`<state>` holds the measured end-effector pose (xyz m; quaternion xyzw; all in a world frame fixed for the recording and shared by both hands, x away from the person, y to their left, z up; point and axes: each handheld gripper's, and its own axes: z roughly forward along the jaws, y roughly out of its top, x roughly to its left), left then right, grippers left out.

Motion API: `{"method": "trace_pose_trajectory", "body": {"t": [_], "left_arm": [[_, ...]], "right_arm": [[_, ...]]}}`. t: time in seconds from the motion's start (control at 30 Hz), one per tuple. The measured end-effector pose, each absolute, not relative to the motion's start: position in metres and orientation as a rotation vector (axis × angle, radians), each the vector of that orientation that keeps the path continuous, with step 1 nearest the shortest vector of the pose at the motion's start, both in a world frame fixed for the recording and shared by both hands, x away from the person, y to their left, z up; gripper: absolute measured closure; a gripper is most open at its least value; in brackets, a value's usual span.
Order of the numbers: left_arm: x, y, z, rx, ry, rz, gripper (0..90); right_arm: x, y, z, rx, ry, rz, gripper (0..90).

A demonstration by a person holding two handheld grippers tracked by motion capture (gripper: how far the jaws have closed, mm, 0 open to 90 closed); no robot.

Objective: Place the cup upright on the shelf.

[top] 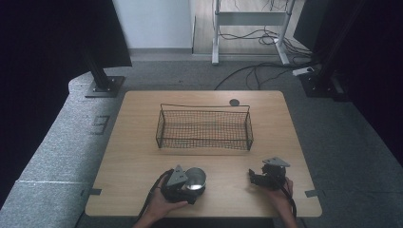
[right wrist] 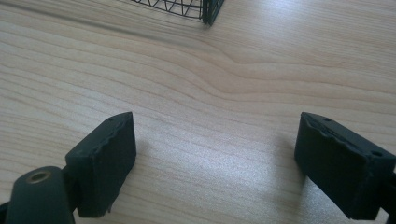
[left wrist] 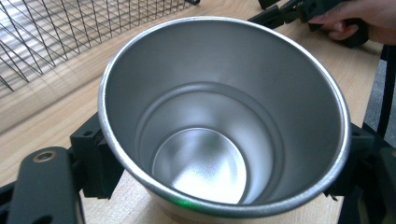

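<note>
**Now the left gripper grips a steel cup, the right one is spread**

The left gripper is clenched around a shiny steel cup, one jaw on each side of its wall. The cup stands upright on the wooden worktop, near the front edge, and it is empty inside. The right gripper is released, its jaws wide apart just above bare wood, well apart from the cup. Behind both, in the middle of the worktop, stands a black wire basket.
</note>
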<state>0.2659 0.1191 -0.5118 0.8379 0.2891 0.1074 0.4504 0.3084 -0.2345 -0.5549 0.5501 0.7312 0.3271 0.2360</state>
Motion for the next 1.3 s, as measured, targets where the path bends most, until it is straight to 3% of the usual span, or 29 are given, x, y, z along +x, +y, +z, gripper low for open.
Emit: {"method": "trace_pose_trajectory", "body": {"t": [0.6, 1.3], "left_arm": [[0.286, 0.131, -0.48, 2.007, 0.742, 0.28, 18.3], [0.308, 0.129, -0.477, 2.04, 0.763, 0.272, 18.2]], "right_arm": [[0.309, -0.235, -0.555, 1.511, 2.003, 0.897, 12.6], [0.309, -0.236, -0.555, 1.539, 1.975, 0.885, 12.7]]}}
